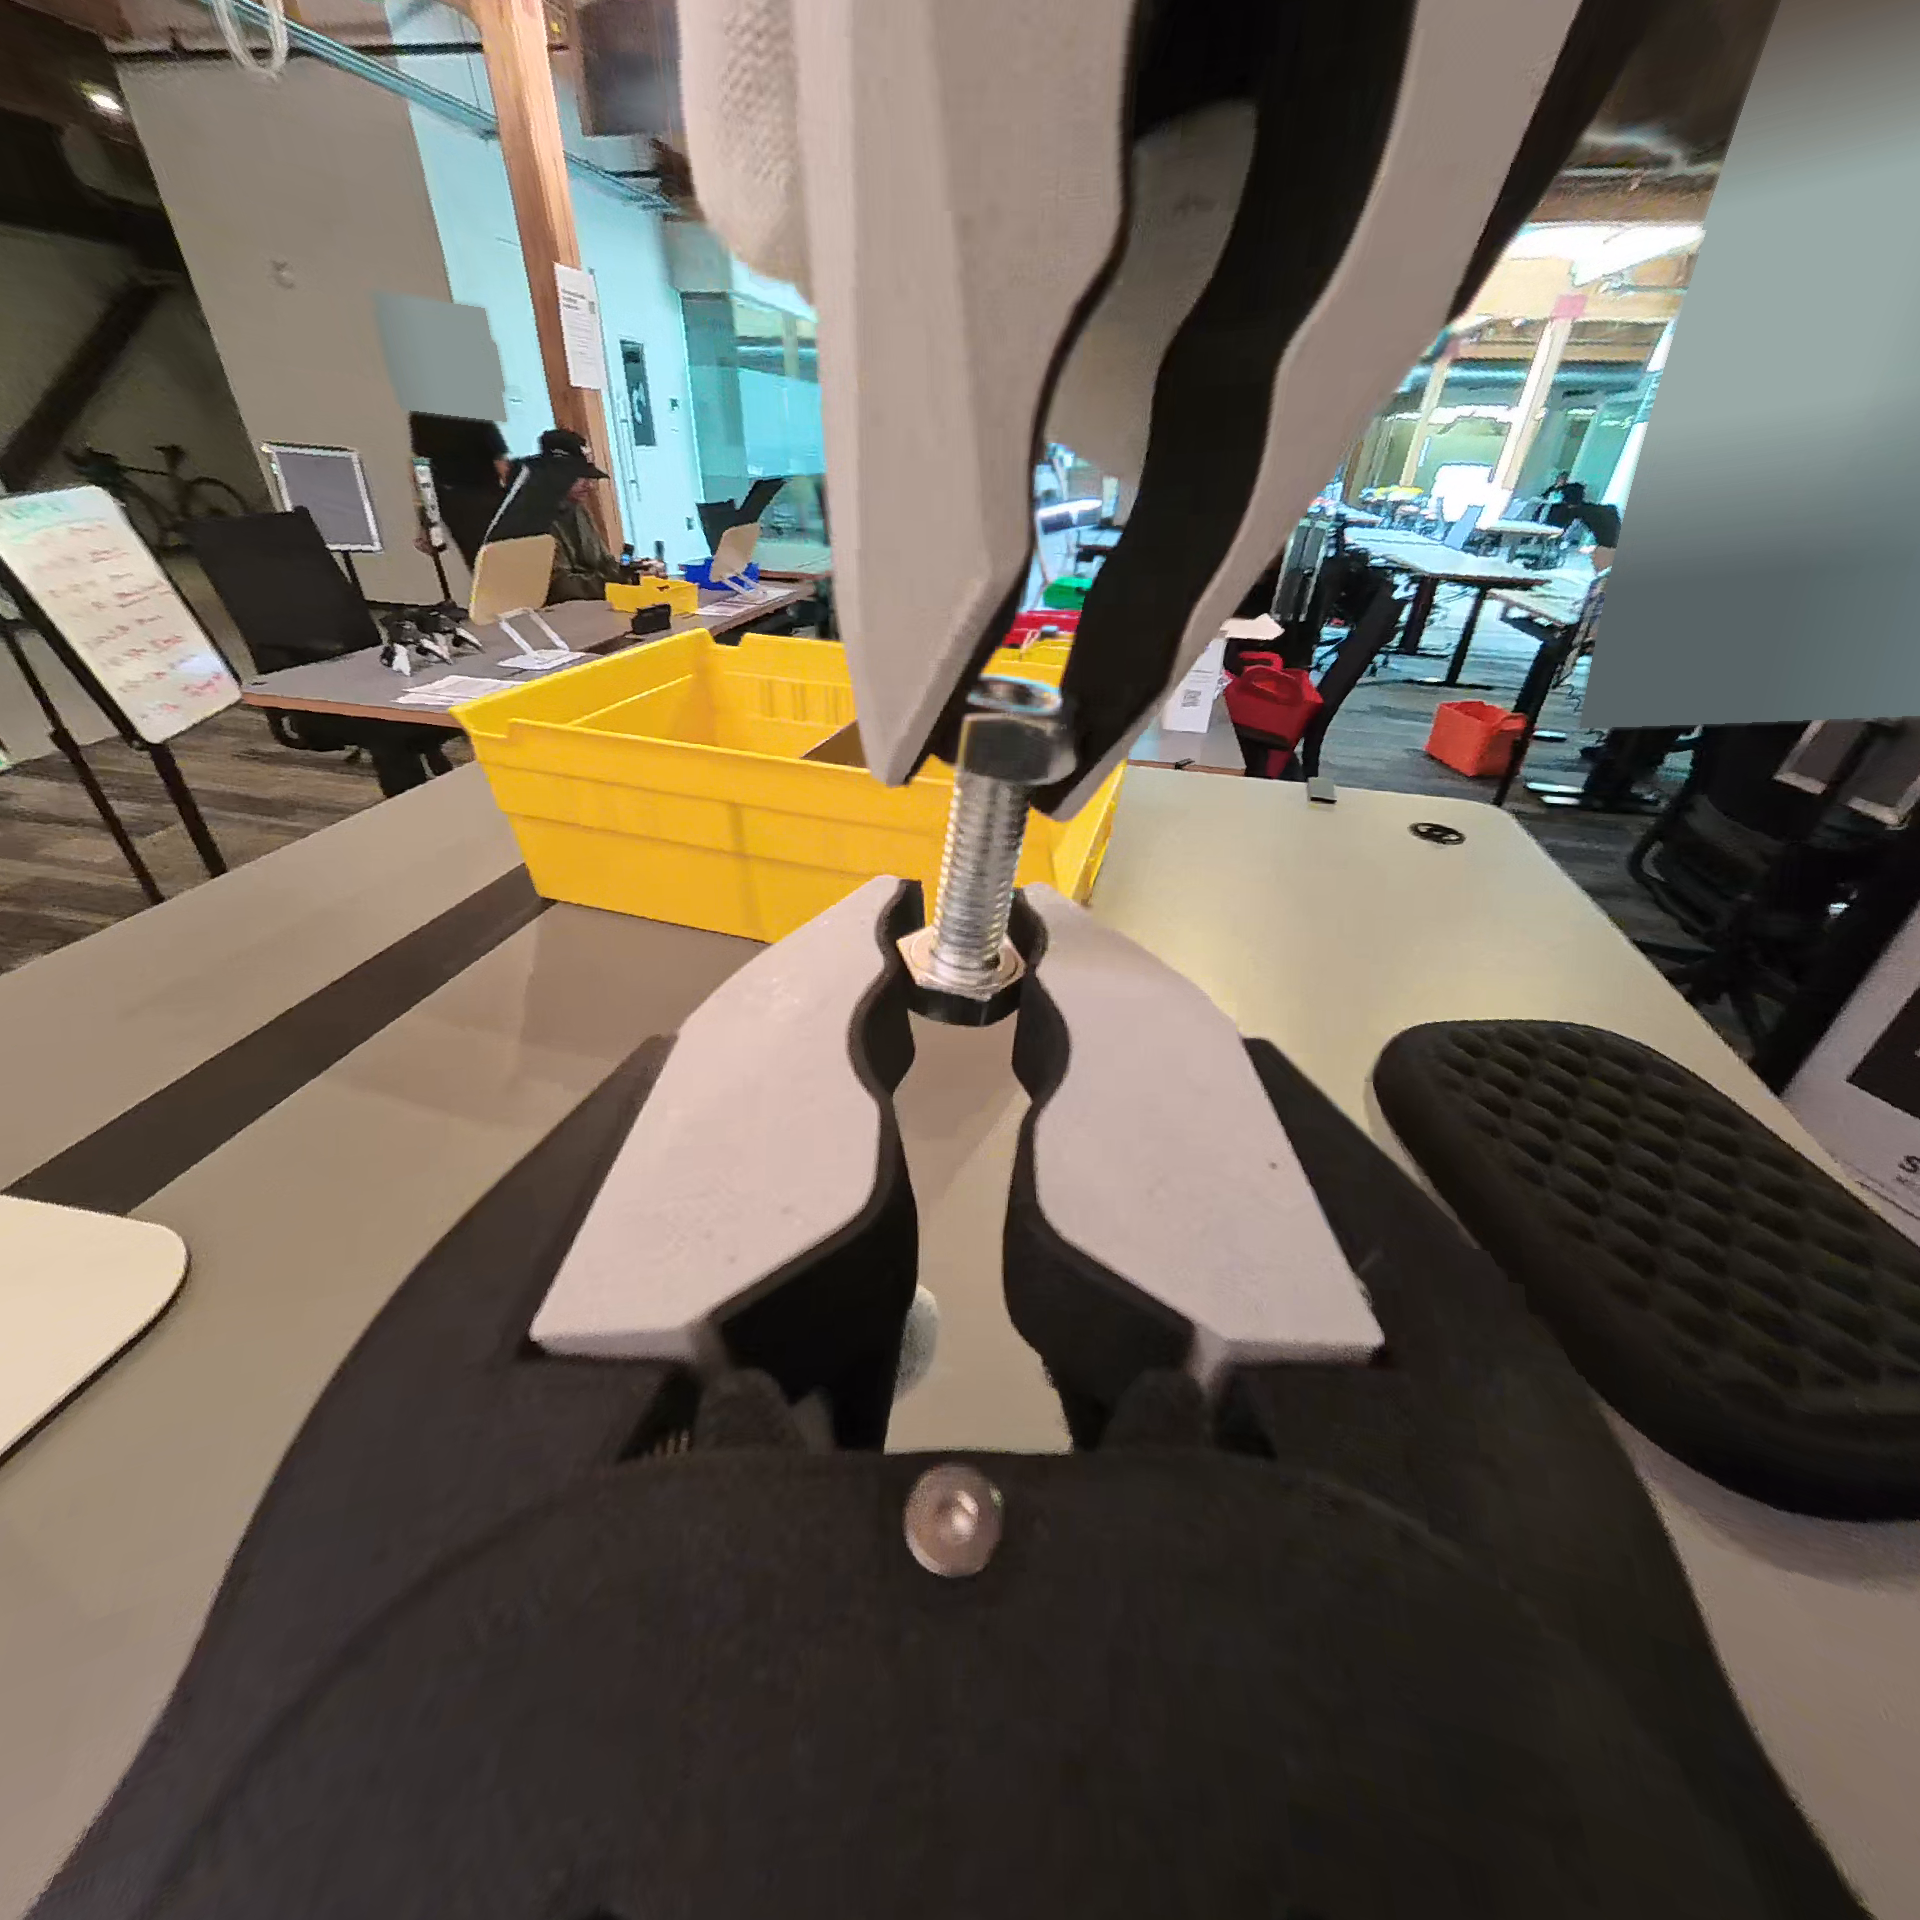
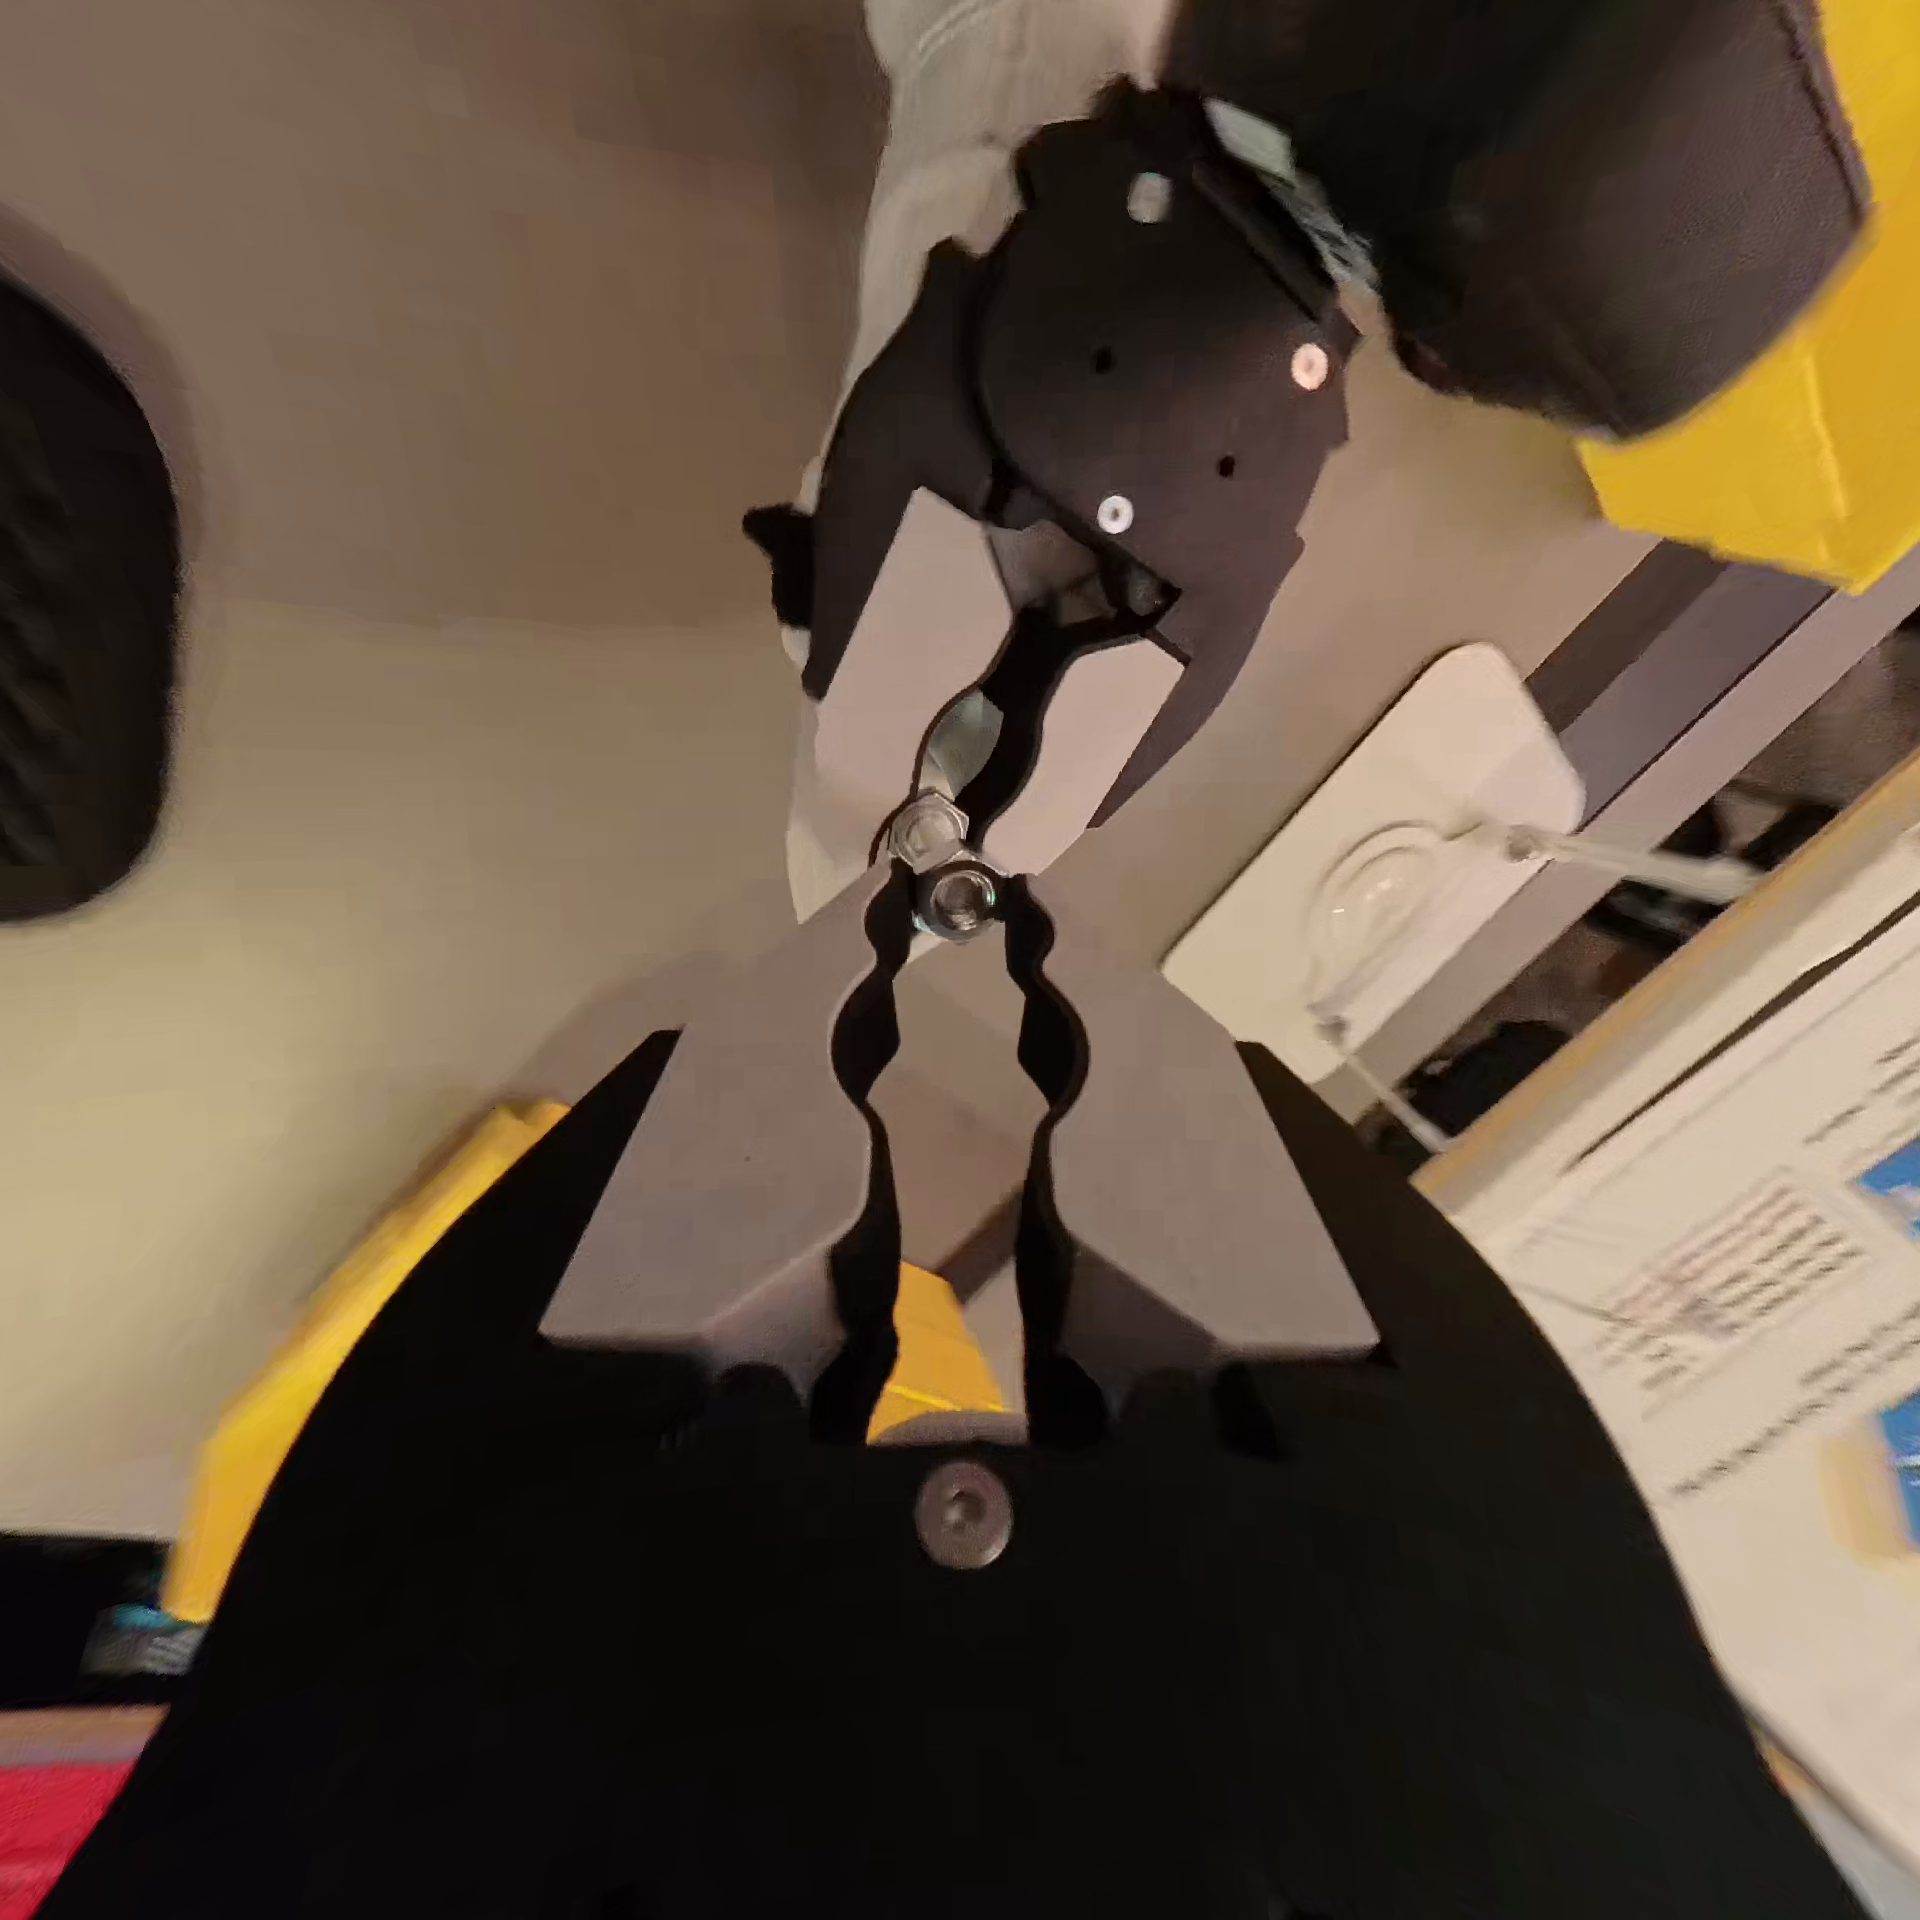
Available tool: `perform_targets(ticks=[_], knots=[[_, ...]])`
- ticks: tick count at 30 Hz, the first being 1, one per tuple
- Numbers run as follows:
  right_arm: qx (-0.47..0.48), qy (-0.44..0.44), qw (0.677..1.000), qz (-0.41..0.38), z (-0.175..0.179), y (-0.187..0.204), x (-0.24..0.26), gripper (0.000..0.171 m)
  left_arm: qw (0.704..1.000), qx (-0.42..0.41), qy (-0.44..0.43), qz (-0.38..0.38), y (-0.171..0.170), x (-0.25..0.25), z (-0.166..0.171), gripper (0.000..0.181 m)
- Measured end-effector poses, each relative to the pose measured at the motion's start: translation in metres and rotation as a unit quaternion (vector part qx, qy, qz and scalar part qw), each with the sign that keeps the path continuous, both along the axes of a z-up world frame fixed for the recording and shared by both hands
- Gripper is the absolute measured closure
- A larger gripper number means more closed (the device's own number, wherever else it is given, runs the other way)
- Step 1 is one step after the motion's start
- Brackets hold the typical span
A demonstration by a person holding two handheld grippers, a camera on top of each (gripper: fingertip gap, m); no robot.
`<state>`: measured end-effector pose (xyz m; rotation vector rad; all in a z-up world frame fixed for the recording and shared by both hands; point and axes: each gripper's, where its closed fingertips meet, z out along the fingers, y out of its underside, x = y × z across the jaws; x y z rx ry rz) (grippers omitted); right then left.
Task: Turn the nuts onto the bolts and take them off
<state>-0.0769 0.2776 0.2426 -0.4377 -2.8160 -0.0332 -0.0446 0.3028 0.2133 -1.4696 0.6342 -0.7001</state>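
A silver bolt (image 1: 977, 862) stands upright above the grey table (image 1: 1351, 935). My left gripper (image 1: 961, 940) comes in from below and is shut on a hex nut (image 1: 961, 971) at the bolt's lower end. My right gripper (image 1: 987, 764) reaches down from above and is shut on the bolt's hex head (image 1: 1013, 738). In the right wrist view my right gripper (image 2: 954, 896) holds the bolt head (image 2: 956, 902) end-on. Just beyond it the left gripper (image 2: 935, 821) holds the nut (image 2: 928, 828). Most of the thread is hidden in that view.
A yellow bin (image 1: 665, 790) stands just behind the bolt. A black mesh pad (image 1: 1662, 1247) lies at the right. A white board corner (image 1: 73, 1309) shows at the left. A white pad with a clear dome (image 2: 1382, 862) and printed sheets (image 2: 1714, 1247) lie below.
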Motion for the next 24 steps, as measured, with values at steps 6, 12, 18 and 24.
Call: perform_targets(ticks=[6,12,18,24], knots=[[0.125,-0.001,0.978,0.169,0.002,0.004,0.004,0.155,0.998,-0.022,-0.024,-0.056,-0.009,0.005,0.002,0.166],[0.160,0.004,0.974,0.159,-0.001,0.009,0.002,0.133,0.998,-0.025,-0.037,-0.054,-0.008,0.004,0.003,0.166],[-0.065,0.045,0.986,-0.145,0.023,0.006,-0.011,0.121,0.999,-0.014,-0.045,0.001,0.004,-0.011,0.006,0.166],[-0.255,0.033,0.874,-0.411,0.019,0.017,-0.016,0.131,0.998,0.006,-0.023,0.059,0.012,-0.018,0.007,0.166]])
